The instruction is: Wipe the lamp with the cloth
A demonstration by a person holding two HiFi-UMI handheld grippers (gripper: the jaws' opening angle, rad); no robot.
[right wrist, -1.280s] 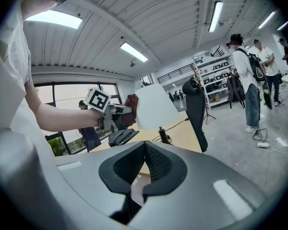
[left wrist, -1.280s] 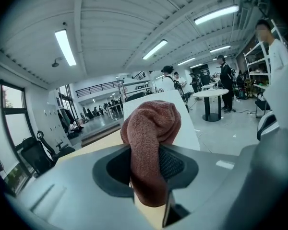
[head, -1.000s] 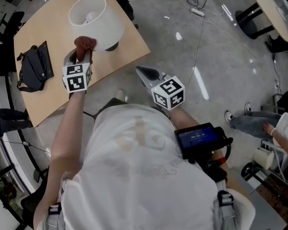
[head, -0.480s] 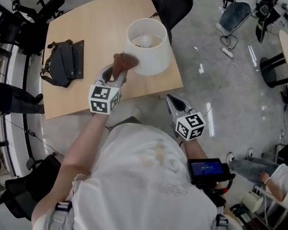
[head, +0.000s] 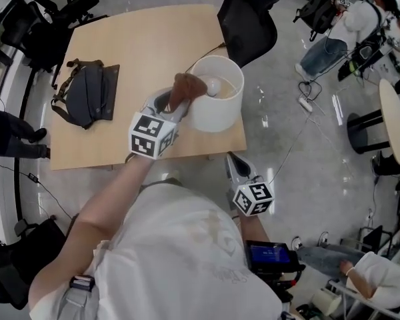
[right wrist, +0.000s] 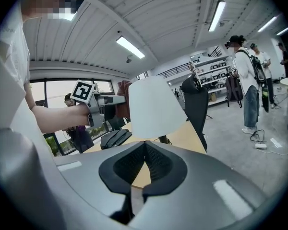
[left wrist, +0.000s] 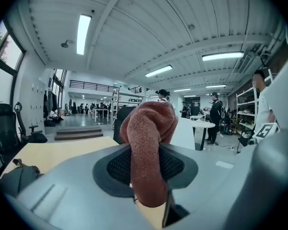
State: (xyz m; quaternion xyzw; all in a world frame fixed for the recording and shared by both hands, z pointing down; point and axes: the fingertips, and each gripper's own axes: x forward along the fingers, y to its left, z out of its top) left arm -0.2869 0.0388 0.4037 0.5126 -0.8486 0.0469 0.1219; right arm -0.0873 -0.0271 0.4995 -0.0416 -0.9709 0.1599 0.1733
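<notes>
wooden table (head: 133,52) in an open workshop, with the white lamp (head: 220,115) standing near its front edge. the left gripper (head: 173,104), clamped on the rust-red cloth (head: 187,85), has climbed from the lamp's side to its top rim, so wiping appears under way there. the right gripper (head: 232,162) hangs closed and empty, off the table.
</notes>
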